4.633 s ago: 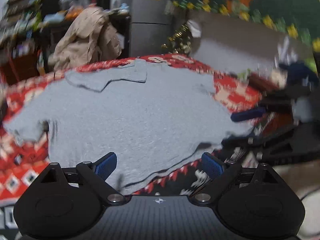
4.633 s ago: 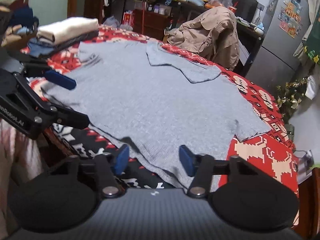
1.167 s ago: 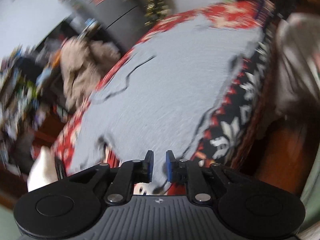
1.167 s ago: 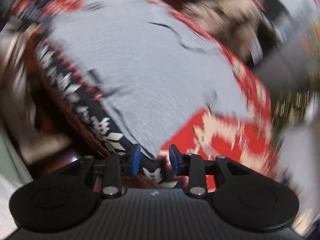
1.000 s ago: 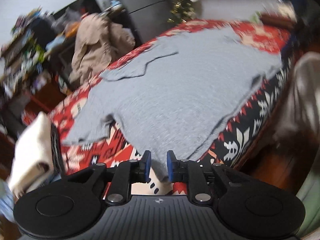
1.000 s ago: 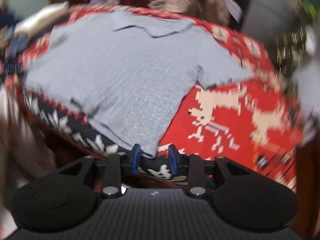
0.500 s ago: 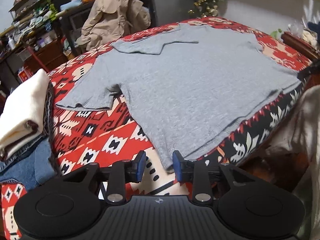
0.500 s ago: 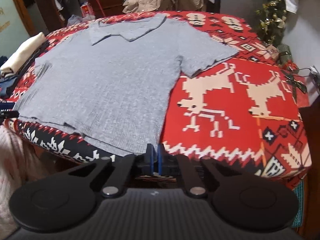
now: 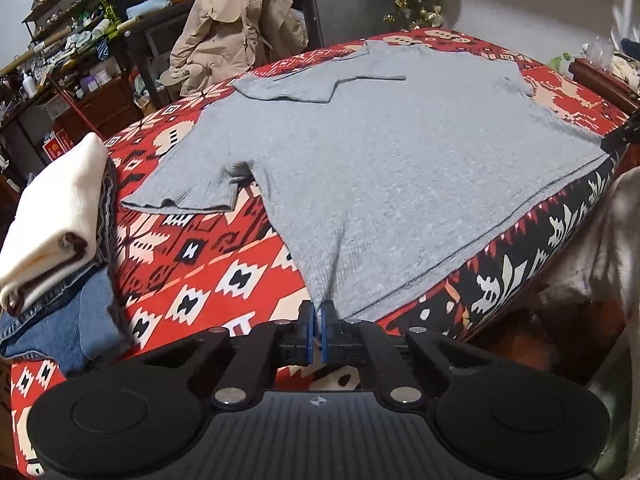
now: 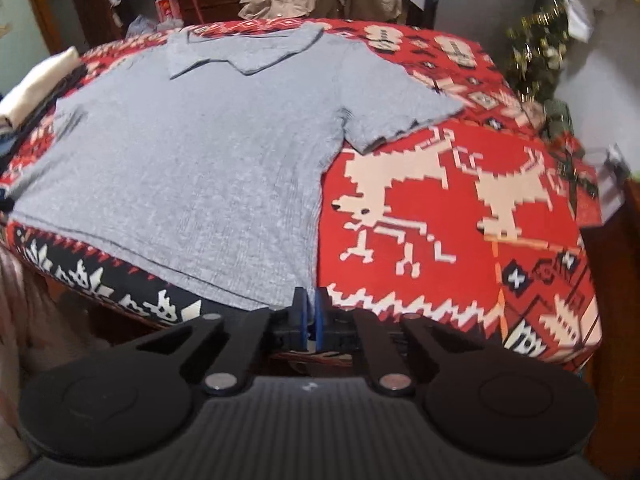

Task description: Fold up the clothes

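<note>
Across the patterned red surface [image 9: 208, 264] a grey collared shirt [image 9: 400, 176] lies flat; left claw [image 9: 317, 334] and right claw [image 10: 307, 320] each pinch a bottom hem corner.

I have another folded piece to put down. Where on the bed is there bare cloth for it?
Widest free patch: the red blanket right of the grey shirt, past its sleeve. A narrower strip lies between the shirt and the folded stack. The shirt fills the middle.

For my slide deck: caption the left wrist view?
Left gripper shut on the grey shirt hem corner, spread over a red patterned blanket.
</note>
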Action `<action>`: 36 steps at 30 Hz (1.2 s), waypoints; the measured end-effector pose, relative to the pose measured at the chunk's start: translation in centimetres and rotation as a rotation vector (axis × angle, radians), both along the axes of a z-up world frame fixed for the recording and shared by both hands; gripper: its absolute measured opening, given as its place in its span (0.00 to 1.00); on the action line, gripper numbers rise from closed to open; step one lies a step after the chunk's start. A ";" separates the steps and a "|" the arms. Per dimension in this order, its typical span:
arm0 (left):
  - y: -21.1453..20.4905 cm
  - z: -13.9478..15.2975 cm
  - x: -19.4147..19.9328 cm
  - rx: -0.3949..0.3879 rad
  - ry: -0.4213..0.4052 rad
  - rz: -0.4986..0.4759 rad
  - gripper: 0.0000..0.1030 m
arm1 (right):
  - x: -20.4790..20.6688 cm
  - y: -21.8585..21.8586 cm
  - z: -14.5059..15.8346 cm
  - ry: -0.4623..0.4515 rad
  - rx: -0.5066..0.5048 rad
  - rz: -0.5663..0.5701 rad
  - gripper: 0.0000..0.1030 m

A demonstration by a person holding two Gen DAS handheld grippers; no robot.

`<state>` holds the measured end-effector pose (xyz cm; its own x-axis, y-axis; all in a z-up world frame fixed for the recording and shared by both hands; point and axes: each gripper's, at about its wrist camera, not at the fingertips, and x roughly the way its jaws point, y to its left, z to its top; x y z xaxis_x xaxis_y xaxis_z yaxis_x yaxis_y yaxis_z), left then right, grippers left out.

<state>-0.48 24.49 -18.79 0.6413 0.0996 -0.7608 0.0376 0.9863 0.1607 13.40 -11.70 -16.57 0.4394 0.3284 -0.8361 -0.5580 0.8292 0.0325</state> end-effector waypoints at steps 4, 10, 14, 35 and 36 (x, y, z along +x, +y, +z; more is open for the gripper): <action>0.4 0.3 -0.2 -0.066 -0.002 0.009 0.14 | 0.0 -0.2 0.1 0.009 0.017 -0.013 0.05; 0.8 1.3 -1.0 -0.154 -0.022 0.007 0.33 | -0.3 -1.4 0.8 0.020 0.096 -0.049 0.10; 1.8 1.9 -1.0 -0.264 -0.048 0.045 0.37 | -0.5 -1.8 1.4 0.020 0.140 -0.072 0.19; 3.9 0.2 1.6 -0.298 0.014 0.169 0.10 | -1.2 1.6 2.6 -0.003 0.226 -0.048 0.20; 3.5 0.2 1.2 -0.275 0.016 0.155 0.11 | -1.1 1.3 2.4 0.001 0.225 -0.054 0.20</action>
<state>0.69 28.02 -18.58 0.6222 -0.0163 -0.7827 -0.1158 0.9869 -0.1125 12.25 -10.40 -14.15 0.4606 0.4827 -0.7449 -0.5127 0.8297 0.2207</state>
